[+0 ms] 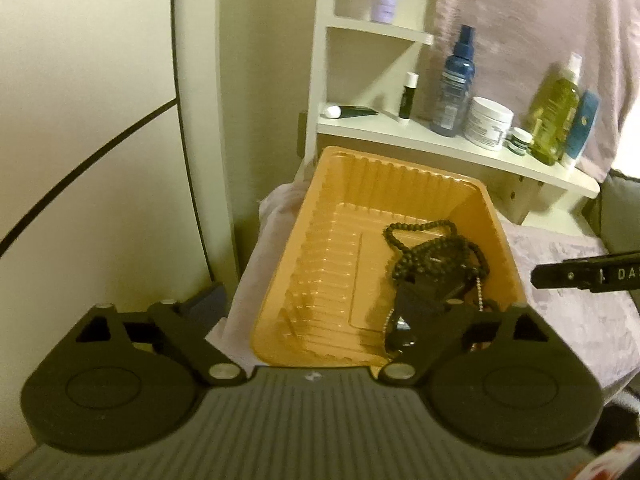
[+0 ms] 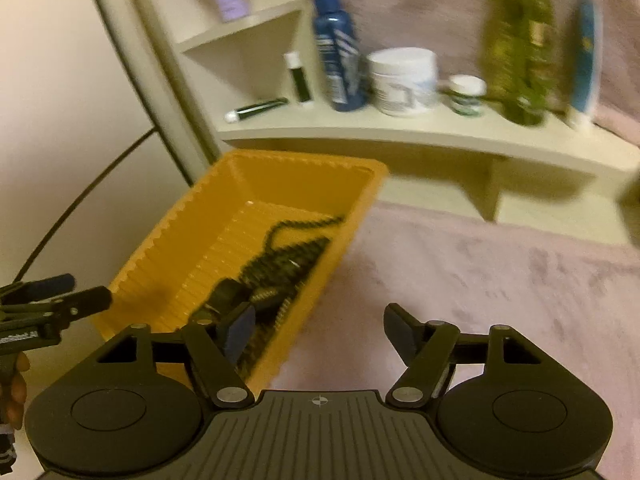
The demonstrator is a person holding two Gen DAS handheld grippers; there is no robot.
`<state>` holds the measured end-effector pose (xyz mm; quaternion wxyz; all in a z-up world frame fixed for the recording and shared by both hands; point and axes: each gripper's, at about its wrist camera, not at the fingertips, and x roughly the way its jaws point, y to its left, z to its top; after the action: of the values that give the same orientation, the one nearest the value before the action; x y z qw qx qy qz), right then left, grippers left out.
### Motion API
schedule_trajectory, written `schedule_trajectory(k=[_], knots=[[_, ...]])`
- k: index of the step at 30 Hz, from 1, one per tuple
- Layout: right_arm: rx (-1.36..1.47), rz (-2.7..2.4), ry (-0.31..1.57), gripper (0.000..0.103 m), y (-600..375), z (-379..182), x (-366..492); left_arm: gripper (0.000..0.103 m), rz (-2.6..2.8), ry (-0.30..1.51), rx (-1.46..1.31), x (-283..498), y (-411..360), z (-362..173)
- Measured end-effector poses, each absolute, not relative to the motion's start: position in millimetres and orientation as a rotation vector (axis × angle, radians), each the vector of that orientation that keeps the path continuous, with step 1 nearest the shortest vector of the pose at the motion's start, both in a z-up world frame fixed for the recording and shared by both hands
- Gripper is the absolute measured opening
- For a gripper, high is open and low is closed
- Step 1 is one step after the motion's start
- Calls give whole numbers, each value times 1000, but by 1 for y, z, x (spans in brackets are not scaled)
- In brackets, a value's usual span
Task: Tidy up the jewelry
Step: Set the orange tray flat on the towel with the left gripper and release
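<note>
Pink fuzzy cloth (image 1: 568, 280) under the orange tray (image 1: 304, 240), white shelf (image 1: 400, 136) of bottles behind it. Left wrist view: your left gripper (image 1: 320, 300) is spread wide over the tray, pinching nothing; black bead necklace (image 1: 432, 248) lies inside the tray. Right wrist view: your right gripper (image 2: 320, 332) is spread, empty, beside the tray, necklace inside.

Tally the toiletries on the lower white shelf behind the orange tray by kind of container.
Tall bottles: 3 (blue spray bottle, olive-green bottle, blue bottle at the far right)
Jars: 2 (large white jar, small green-labelled jar)
Tubes lying flat: 1 (dark tube)
Small upright sticks: 1 (dark stick with white cap)
Total: 7
</note>
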<state>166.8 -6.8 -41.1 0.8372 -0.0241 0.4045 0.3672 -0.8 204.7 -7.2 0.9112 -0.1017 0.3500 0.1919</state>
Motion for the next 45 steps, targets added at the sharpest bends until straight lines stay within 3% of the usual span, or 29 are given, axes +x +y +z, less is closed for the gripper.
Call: schedule_trajectory(k=[6,29,45], knots=[[11,694,889,74,-40,-38,154,102,407,715,-186,-9,186,-1],[68,526,916,76,-136,-23,85,102,312,791,-272,-42,122,7],[58,505,899,76,-161,-12,41,102,225,795,-142,-46,62,19]])
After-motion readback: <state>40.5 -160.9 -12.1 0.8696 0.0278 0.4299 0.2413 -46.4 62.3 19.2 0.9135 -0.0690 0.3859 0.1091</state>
